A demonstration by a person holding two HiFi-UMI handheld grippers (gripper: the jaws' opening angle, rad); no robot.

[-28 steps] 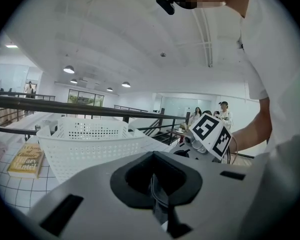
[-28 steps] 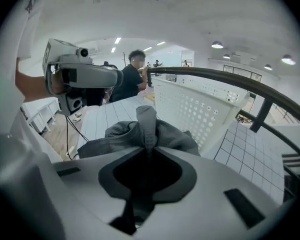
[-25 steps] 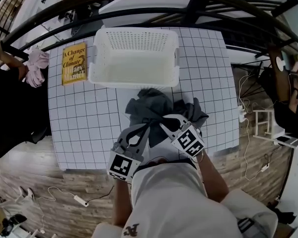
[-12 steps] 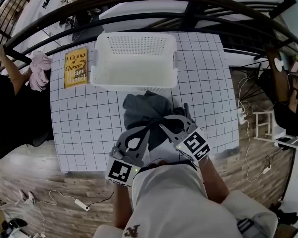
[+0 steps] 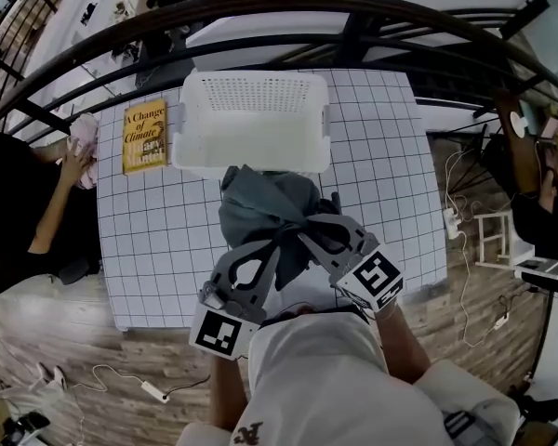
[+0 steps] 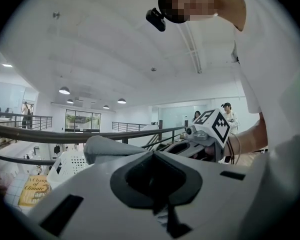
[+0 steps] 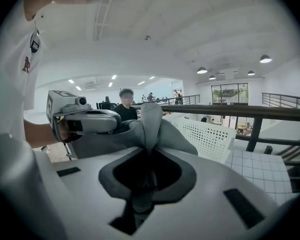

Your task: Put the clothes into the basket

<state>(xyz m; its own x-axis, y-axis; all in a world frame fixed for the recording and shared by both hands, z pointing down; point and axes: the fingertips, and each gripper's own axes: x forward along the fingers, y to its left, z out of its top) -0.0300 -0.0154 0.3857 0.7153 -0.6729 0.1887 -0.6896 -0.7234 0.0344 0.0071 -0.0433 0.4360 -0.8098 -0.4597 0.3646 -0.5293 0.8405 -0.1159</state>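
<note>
A grey garment [image 5: 265,207] hangs bunched above the gridded table [image 5: 149,249], its far edge overlapping the front rim of the white perforated basket [image 5: 251,124]. Both grippers pinch it from the near side. In the head view my left gripper [image 5: 281,238] and right gripper [image 5: 309,233] meet tip to tip at the cloth. In the right gripper view my right gripper [image 7: 147,151] is shut on a fold of the garment [image 7: 150,124], with the basket [image 7: 210,136] behind. My left gripper [image 6: 152,155] is shut, with grey cloth [image 6: 110,149] bulging just past its jaws. The basket looks empty.
A yellow book [image 5: 145,136] lies left of the basket. A person at the table's left edge has a hand on a pink cloth [image 5: 86,137]. A dark curved railing [image 5: 353,17] runs behind the table. Cables and a power strip [image 5: 153,390] lie on the wooden floor.
The garment has come up off the table and moved toward the basket, both grippers moving forward with it. The person at left has brought a hand to the pink cloth.
</note>
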